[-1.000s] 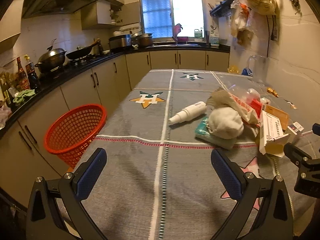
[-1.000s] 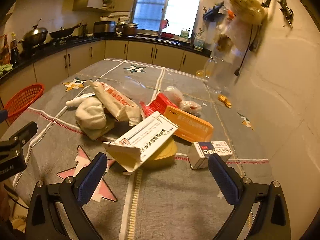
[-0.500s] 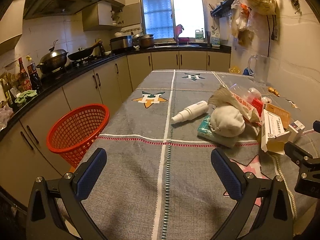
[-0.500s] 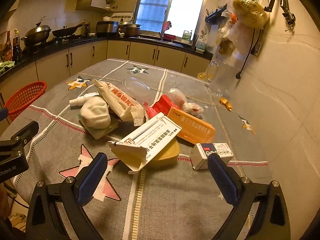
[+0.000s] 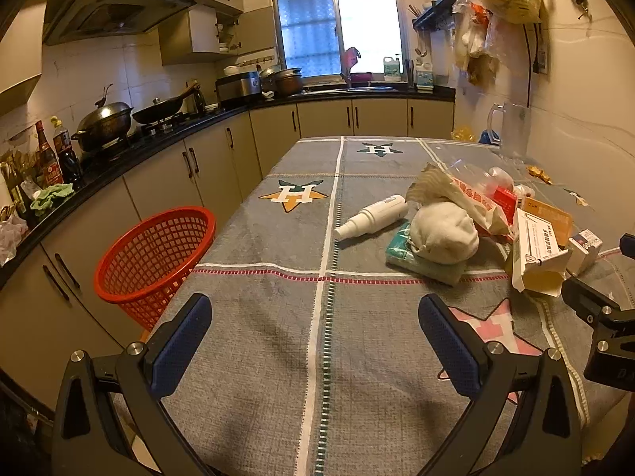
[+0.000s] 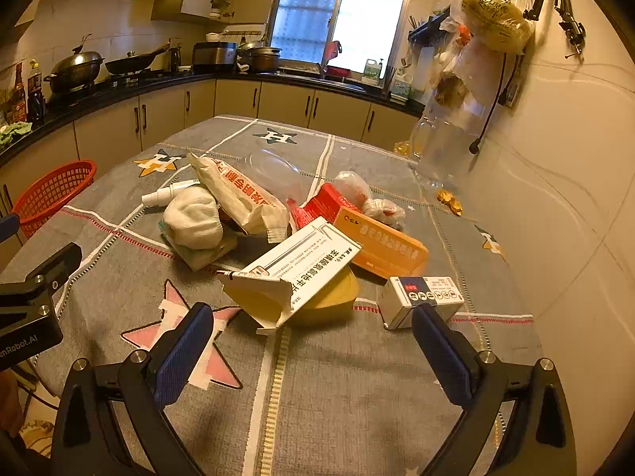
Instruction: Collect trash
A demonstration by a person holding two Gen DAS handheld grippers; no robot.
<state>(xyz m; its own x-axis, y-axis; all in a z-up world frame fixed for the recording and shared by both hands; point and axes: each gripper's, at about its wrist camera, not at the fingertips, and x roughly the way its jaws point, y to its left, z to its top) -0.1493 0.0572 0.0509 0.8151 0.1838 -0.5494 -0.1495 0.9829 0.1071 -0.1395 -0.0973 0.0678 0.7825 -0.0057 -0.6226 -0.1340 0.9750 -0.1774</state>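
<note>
A pile of trash lies on the grey tablecloth: a white spray bottle, a crumpled white wad, a paper bag, an open white carton, an orange box, a small white box, a clear plastic lid. A red mesh basket stands off the table's left edge. My left gripper is open and empty, short of the pile. My right gripper is open and empty just before the white carton.
Kitchen counters with a wok and bottles run along the left and back. A glass jug stands by the right wall. Plastic bags hang on the wall above it. The wall runs close along the table's right side.
Both grippers have drawn back and risen slightly; the pile looks a little farther off in both views. Both stay open. No object has moved.
</note>
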